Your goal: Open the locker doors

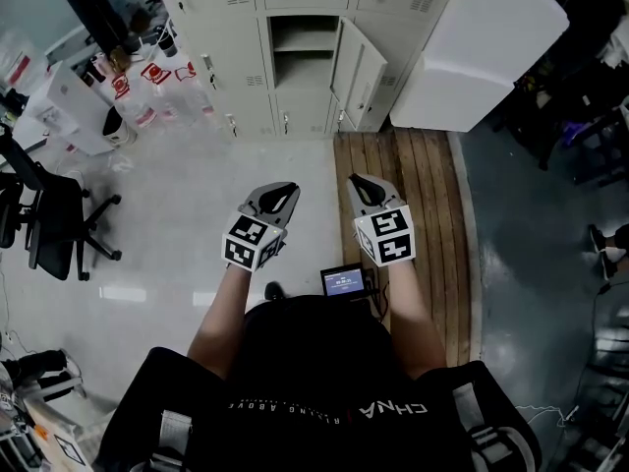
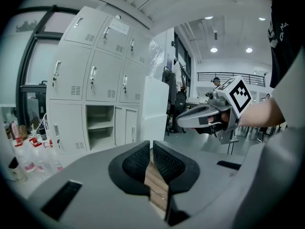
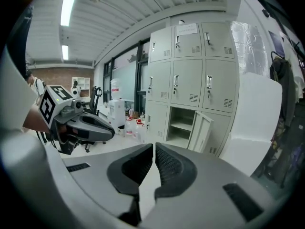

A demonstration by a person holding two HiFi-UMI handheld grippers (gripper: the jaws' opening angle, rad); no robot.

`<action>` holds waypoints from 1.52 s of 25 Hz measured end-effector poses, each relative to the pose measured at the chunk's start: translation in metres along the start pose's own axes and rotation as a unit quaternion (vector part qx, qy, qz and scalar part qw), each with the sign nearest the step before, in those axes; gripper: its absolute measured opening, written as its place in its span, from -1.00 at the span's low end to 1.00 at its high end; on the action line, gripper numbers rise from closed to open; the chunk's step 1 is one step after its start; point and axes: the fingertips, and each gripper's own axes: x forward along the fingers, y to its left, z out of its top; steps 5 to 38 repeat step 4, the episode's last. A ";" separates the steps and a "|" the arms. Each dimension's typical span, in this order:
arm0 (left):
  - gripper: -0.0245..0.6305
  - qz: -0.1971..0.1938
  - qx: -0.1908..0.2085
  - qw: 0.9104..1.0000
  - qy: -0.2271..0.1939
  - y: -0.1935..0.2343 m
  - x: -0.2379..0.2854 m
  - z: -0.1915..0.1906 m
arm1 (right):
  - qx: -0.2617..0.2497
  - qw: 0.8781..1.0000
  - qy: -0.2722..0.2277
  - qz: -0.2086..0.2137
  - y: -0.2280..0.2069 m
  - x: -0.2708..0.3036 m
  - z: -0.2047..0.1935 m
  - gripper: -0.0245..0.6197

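**A:** How are the locker doors [image 3: 186,88] expected to handle?

**B:** Thin sheet metal on hinges is judged likely: stiff, light, easily swung once unlatched. Hold is best taken at the small latch handle [image 3: 176,82] near a door's edge. The lockers [image 1: 246,28] are seen ahead, well apart from both grippers, and one lower door [image 1: 356,75] is already swung open.

**A:** And the jaws?

**B:** On the left gripper [image 1: 280,197] and the right gripper [image 1: 364,187] the jaws are pressed together. Nothing is pinched or touched.
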 end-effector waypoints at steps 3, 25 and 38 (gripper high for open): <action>-0.86 -0.002 0.000 1.000 0.000 0.000 0.000 0.000 | -0.004 1.000 0.001 -0.005 -0.002 -0.001 0.001 -0.80; -0.86 -0.002 0.000 1.000 0.000 0.000 0.000 0.000 | -0.005 1.000 0.001 -0.006 -0.002 -0.001 0.001 -0.80; -0.86 -0.002 0.000 1.000 0.000 0.000 0.000 0.000 | -0.005 1.000 0.001 -0.006 -0.002 -0.001 0.001 -0.80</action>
